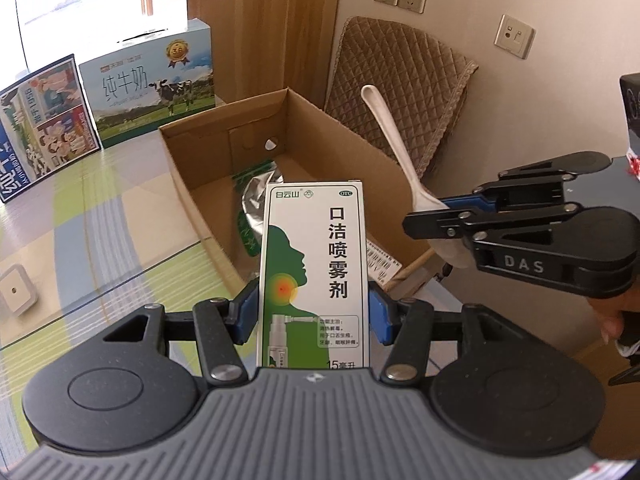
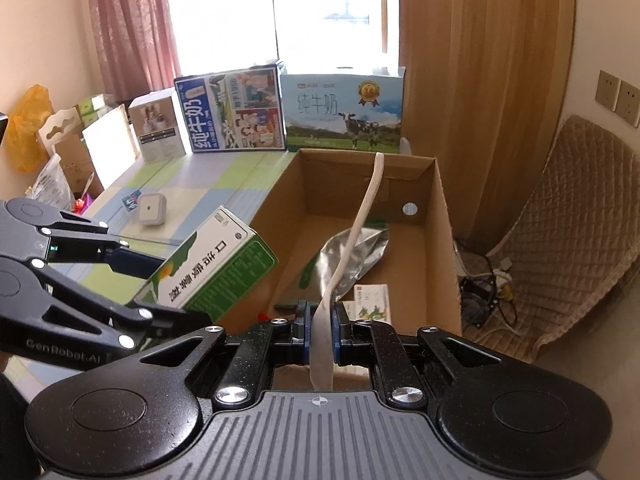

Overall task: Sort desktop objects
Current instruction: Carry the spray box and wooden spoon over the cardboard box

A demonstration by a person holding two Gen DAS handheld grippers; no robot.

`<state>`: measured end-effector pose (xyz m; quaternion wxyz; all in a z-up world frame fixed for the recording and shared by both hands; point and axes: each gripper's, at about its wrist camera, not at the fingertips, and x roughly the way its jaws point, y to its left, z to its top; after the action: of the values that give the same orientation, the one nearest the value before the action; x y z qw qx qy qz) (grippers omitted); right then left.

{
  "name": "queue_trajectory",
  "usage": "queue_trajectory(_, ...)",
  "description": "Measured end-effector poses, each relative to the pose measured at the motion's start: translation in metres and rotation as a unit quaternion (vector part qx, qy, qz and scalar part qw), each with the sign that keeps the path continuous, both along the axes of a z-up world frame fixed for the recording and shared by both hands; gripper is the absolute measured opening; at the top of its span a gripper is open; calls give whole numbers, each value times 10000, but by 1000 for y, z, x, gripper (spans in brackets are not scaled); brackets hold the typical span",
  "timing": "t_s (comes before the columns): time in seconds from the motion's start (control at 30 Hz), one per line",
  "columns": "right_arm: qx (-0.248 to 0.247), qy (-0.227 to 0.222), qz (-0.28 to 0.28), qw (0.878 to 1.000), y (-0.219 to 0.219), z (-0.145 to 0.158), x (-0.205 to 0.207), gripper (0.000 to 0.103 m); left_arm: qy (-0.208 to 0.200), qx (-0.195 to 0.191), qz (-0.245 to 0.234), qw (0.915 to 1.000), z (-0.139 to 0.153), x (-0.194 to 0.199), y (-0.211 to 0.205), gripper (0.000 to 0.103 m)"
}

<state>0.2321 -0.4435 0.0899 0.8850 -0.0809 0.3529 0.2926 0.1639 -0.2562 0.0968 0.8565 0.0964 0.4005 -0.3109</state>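
cardboard box sits open on the counter, foil pouch lying inside. the left tongs are clamped on the green-and-white spray carton, long axis upright, hovering near the box's near-left wall. the right tongs are clamped on the bowl end of the white spoon, handle pointing away over the box interior. the right looks nearer to dropping; the box lies straight ahead of both.
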Motion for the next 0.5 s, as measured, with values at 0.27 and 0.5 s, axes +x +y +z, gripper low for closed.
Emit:
queue_trajectory(0.27, 65, 66, -26, 10000, -5, -3, 14, 7, 80, -49, 49, 9999, -2, 10, -11, 50)
queue_trajectory(0.5, 64, 61, -26, 10000, -6, -6, 23, 7, 115, -78, 114, 9998, -4, 18, -14, 50)
